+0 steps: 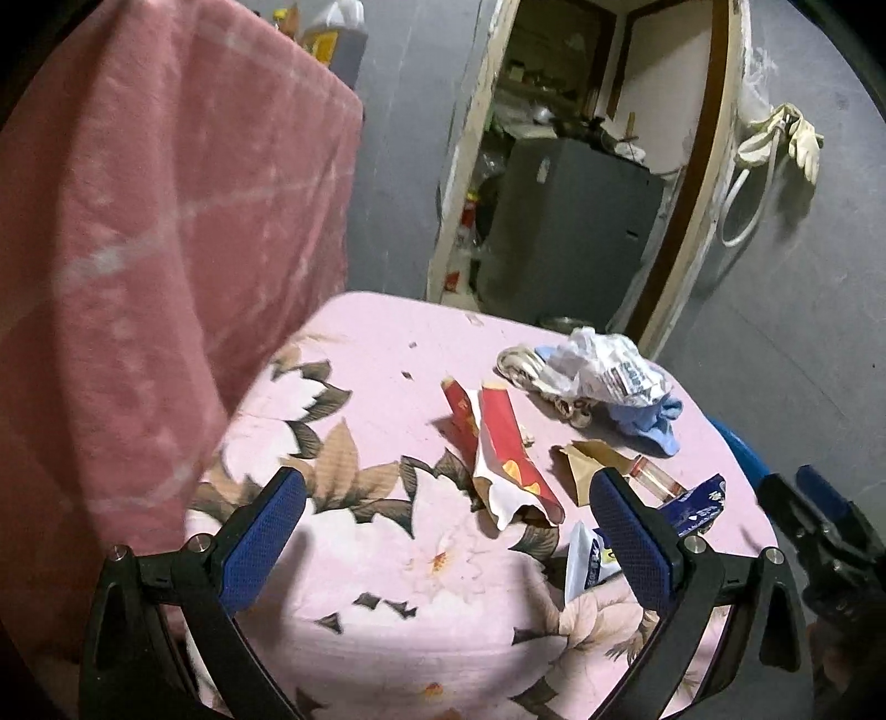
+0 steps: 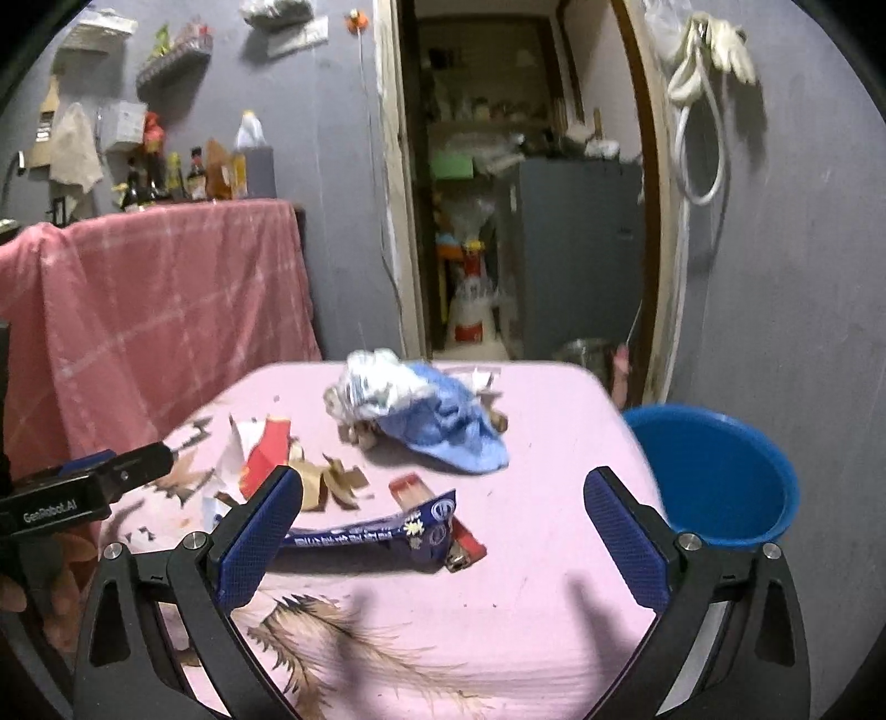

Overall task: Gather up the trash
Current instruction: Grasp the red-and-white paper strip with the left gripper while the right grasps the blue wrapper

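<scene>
Trash lies on a pink floral tablecloth [image 1: 376, 354] [image 2: 554, 443]. A torn red and white wrapper [image 1: 504, 454] [image 2: 266, 454], brown paper scraps [image 1: 587, 459] [image 2: 338, 476], a blue printed wrapper [image 2: 382, 531] [image 1: 698, 504], a red lighter [image 2: 465, 545], a crumpled white bag [image 1: 603, 360] [image 2: 376, 382] and a light blue cloth [image 1: 653, 426] [image 2: 448, 432]. My left gripper [image 1: 448, 520] is open above the cloth, left of the red wrapper's lower end. My right gripper [image 2: 443, 526] is open, with the blue wrapper between its fingers, untouched.
A blue plastic bucket [image 2: 720, 476] stands at the table's right edge. A pink cloth [image 1: 138, 221] [image 2: 166, 310] drapes furniture on the left. Behind the table an open doorway [image 2: 526, 221] shows a grey cabinet and shelves. Gloves hang on the wall [image 2: 714, 44].
</scene>
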The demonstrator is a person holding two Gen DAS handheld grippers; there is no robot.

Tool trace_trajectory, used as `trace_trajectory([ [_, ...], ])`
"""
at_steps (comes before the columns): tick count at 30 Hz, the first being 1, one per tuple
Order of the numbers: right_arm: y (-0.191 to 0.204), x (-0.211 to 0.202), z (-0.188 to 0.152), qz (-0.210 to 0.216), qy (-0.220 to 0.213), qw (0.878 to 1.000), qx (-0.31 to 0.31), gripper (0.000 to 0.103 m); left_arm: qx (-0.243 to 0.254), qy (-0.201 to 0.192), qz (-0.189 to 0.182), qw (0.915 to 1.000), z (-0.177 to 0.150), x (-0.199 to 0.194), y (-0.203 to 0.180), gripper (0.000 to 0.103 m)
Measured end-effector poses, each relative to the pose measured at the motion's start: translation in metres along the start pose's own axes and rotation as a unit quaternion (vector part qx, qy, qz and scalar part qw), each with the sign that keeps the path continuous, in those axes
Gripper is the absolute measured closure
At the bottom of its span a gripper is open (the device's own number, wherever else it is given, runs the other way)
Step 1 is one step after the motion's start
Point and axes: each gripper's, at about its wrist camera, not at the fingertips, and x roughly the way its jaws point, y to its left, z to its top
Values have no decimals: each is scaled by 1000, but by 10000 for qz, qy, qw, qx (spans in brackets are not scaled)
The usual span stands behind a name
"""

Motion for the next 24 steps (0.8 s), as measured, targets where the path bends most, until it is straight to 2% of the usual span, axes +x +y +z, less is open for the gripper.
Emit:
trace_trajectory([
  [3,2,13,-1,18,287,9996,10,19,40,196,-81,9998,2,11,-1,19],
  [5,3,19,-2,46,457,9989,39,24,-33,356,-205,9992,3,18,0,30],
  [11,5,33,-4,63,812,9967,66,39,-105,699,-532,9961,9,36,-3,50],
  [13,3,38,-5,107,899,9958,116,48,-87,799,-551,9952,10,41,-6,54],
  [17,1,41,-5,207,982,9948,162,54,-89,995,-589,9933,11,53,-9,63],
  [19,2,42,-6,272,1009,9944,134,63,-123,1071,-621,9922,10,58,-10,67],
  [24,5,43,-7,355,1037,9939,87,77,-100,1073,-593,9924,11,59,-10,75],
])
